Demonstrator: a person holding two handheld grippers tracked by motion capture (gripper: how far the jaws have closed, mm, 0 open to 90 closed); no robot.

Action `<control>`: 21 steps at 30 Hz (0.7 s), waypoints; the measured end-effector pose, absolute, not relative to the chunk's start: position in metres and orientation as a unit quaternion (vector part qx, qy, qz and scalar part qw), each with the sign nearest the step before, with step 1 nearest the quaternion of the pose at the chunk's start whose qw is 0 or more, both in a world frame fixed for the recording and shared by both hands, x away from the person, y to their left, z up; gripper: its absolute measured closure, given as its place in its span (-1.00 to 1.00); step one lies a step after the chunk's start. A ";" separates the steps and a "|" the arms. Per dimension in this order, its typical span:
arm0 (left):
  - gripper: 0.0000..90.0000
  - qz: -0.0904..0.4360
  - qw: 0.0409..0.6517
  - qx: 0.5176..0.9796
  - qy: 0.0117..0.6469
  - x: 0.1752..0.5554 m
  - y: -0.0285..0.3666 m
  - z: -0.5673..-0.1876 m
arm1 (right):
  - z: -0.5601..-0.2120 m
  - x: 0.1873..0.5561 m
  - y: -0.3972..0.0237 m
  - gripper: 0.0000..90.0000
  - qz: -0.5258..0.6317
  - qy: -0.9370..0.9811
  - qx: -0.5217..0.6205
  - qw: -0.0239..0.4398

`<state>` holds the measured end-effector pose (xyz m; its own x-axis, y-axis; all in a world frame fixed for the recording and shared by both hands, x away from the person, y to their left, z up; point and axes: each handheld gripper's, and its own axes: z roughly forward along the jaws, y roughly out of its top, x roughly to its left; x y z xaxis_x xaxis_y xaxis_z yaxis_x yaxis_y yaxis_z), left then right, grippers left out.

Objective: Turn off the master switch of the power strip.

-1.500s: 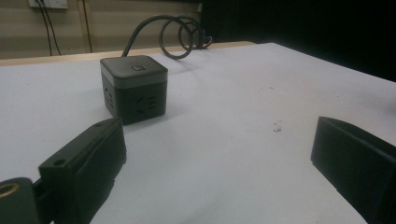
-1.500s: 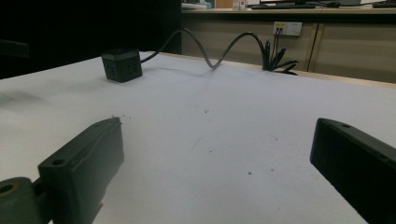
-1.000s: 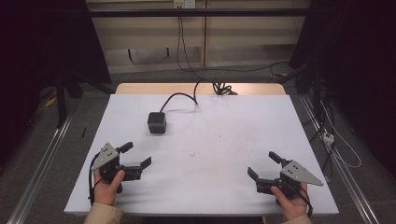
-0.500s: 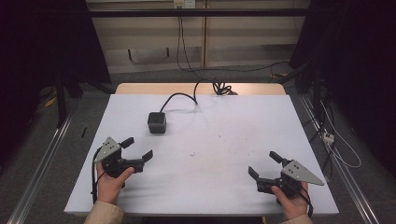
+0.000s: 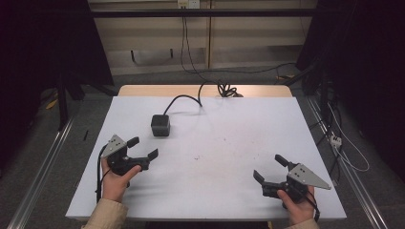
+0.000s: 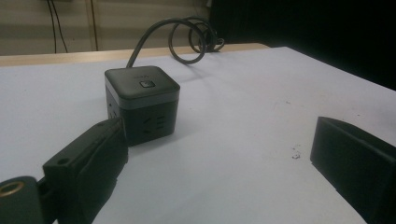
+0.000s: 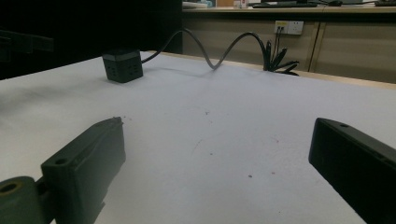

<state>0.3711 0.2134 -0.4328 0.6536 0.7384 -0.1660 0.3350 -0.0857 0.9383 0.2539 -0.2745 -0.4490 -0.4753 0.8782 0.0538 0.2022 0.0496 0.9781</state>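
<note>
A dark cube-shaped power socket (image 5: 160,125) with a black cable (image 5: 183,98) sits on the white table (image 5: 229,138), left of centre toward the back. My left gripper (image 5: 143,147) hovers just in front and to the left of the cube, open and empty. In the left gripper view the power socket (image 6: 142,103) stands close ahead, beside the left jaw. My right gripper (image 5: 270,168) rests near the front right, open with nothing between its jaws. In the right gripper view the power socket (image 7: 122,66) is far off at the left.
The cable runs to a coiled bundle (image 5: 228,89) at the table's back edge, where a wooden strip (image 5: 143,90) shows. Metal rails (image 5: 40,171) flank the table on the floor. A wall outlet (image 7: 288,27) sits behind.
My left gripper has moved forward and slightly right, toward the power socket. The right gripper has stayed in place.
</note>
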 end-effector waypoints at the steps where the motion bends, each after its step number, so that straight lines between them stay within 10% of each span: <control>1: -0.92 0.179 0.562 0.715 0.376 0.371 0.213 -0.433 | -0.449 0.254 -0.274 -0.92 0.553 0.657 0.411 0.305; 21: -0.89 0.185 0.551 0.717 0.384 0.395 0.203 -0.432 | -0.448 0.253 -0.275 -0.92 0.555 0.655 0.412 0.305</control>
